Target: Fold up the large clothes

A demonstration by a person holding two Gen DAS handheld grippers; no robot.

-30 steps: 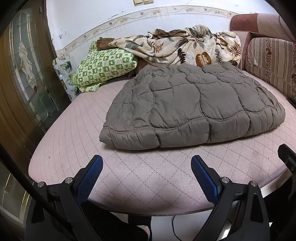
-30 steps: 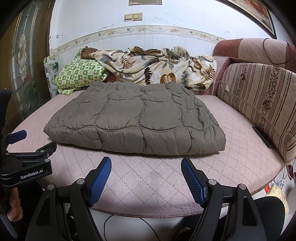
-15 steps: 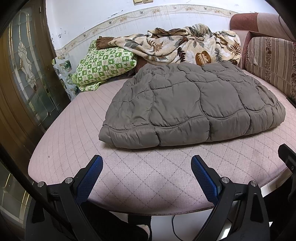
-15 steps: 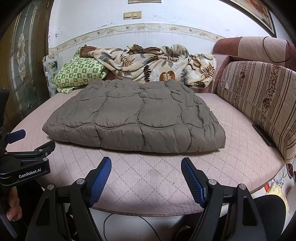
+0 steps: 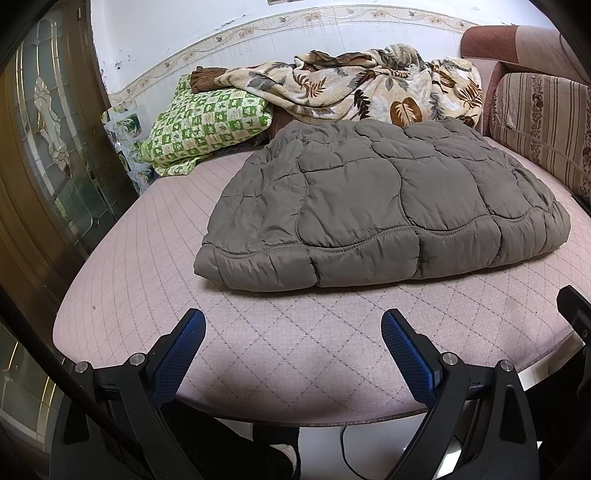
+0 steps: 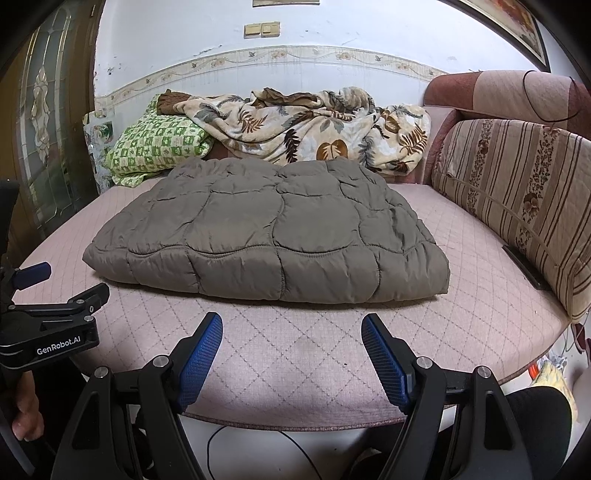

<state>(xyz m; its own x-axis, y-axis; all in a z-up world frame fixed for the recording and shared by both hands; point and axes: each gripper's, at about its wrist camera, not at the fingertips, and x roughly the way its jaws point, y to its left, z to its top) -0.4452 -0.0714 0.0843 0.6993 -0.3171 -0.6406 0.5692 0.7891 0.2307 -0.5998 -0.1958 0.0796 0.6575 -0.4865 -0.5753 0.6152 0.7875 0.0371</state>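
Grey quilted coat (image 5: pixel 380 206) lay folded on the bed (image 5: pixel 147 280), ahead of both tools.
Over the last second little changed: both views edged nearer, left gripper (image 5: pixel 291 343) and right gripper (image 6: pixel 291 347) gaping, empty, short of its hem; folding looked done.

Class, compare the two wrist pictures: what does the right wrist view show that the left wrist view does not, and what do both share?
Only the right wrist view shows the light switches on the wall, a picture frame corner, and the left claw's body from the side, marked GenRobot.AI. Only the left wrist view shows the left claw head on, open. Both share the folded grey quilted coat on the pink bed, the green checked pillow and leaf blanket. The right claw is open too.
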